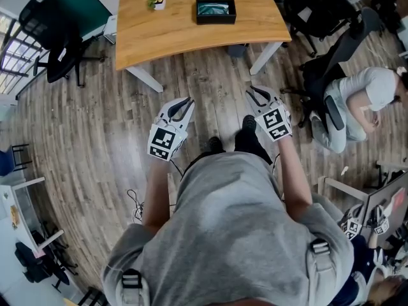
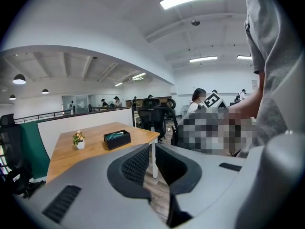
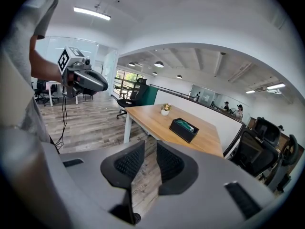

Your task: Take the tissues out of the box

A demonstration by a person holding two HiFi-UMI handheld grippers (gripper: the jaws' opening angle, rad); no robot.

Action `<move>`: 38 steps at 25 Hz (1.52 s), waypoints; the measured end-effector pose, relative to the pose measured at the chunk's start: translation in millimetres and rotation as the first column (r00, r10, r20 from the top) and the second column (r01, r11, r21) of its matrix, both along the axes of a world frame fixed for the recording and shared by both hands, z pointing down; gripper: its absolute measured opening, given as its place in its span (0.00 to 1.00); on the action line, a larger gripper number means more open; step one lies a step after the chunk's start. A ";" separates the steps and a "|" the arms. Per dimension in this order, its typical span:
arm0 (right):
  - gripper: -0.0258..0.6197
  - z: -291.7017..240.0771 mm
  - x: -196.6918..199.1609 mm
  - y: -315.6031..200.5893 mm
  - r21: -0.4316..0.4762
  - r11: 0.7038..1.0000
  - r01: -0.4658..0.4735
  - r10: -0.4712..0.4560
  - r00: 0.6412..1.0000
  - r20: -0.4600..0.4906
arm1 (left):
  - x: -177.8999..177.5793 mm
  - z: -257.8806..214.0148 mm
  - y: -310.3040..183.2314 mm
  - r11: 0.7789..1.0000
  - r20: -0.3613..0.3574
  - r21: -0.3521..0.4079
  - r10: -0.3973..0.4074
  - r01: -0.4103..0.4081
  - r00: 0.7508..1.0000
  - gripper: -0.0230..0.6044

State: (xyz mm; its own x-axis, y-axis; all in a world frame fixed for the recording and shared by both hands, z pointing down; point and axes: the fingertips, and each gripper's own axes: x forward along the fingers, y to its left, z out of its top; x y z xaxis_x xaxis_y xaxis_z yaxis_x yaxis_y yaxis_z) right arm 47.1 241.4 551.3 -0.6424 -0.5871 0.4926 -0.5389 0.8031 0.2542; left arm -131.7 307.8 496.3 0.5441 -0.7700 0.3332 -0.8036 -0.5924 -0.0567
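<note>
A black tissue box [image 1: 215, 10] with a teal tissue pack inside sits on the wooden table [image 1: 191, 37], well ahead of both grippers. The same box [image 2: 117, 139] shows in the left gripper view, and the box [image 3: 184, 129] in the right gripper view. My left gripper [image 1: 186, 101] hangs over the floor short of the table, its jaws almost together and empty [image 2: 152, 152]. To its right, my right gripper [image 1: 255, 89] is held at the same level, its jaws a little apart with nothing between them [image 3: 151, 149].
A small potted flower [image 1: 157, 0] stands on the table left of the box. Black office chairs [image 1: 60, 43] flank the table on the left and the right [image 1: 319, 8]. A seated person [image 1: 363, 104] is at the right. White table legs [image 1: 143, 76] stand ahead.
</note>
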 end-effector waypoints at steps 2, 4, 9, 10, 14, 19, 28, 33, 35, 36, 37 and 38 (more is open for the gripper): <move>0.21 -0.3 -1.4 0.0 -0.002 1.000 0.004 -0.004 1.000 0.004 | -0.2 1.2 -0.7 1.000 0.004 -0.002 0.004 -0.004 1.000 0.12; 0.26 0.7 -2.5 -0.4 -0.002 1.000 0.008 -0.008 1.000 0.005 | 0.6 2.5 -1.8 1.000 0.002 0.000 0.010 -0.010 1.000 0.17; 0.34 0.8 -4.5 -4.0 -0.004 1.000 0.014 -0.014 1.000 0.008 | 2.1 4.1 -7.2 1.000 -0.004 -0.012 0.019 -0.019 1.000 0.26; 0.35 1.4 -4.1 -3.6 -0.007 1.000 0.016 -0.016 1.000 0.009 | 2.4 5.5 -7.9 1.000 -0.006 -0.015 0.020 -0.020 1.000 0.29; 0.39 6.7 -2.1 -6.6 -0.024 0.999 0.026 -0.026 1.000 0.006 | 5.1 6.7 -16.0 0.999 -0.015 -0.020 0.026 -0.027 1.000 0.34; 0.42 6.5 -0.1 -29.8 -0.027 0.999 0.041 -0.041 0.999 -0.012 | 10.7 8.5 -39.2 0.999 -0.002 -0.036 0.031 -0.031 1.000 0.37; 0.46 11.2 13.6 -99.7 -0.049 0.997 0.057 -0.057 0.998 0.001 | 32.9 9.6 -110.4 0.998 0.024 -0.039 0.041 -0.040 0.999 0.43; 0.47 13.9 18.8 -149.1 -0.065 0.995 0.077 -0.076 0.997 0.007 | 40.2 10.5 -160.2 0.999 0.039 -0.043 0.028 -0.027 0.999 0.44; 0.47 15.0 20.6 -168.2 -0.072 0.994 0.087 -0.087 0.996 0.007 | 44.0 11.6 -178.1 0.999 0.040 -0.046 0.024 -0.022 0.999 0.44; 0.47 15.9 21.4 -177.3 -0.076 0.993 0.093 -0.092 0.996 0.007 | 46.2 12.6 -186.2 0.999 0.042 -0.050 0.023 -0.021 0.999 0.44; 0.47 16.8 21.5 -185.8 -0.081 0.992 0.099 -0.099 0.995 0.009 | 48.4 13.8 -193.5 0.998 0.045 -0.055 0.023 -0.020 0.999 0.44; 0.48 17.3 21.1 -193.9 -0.085 0.991 0.106 -0.106 0.994 0.012 | 50.3 15.2 -200.0 0.998 0.049 -0.060 0.023 -0.020 0.999 0.44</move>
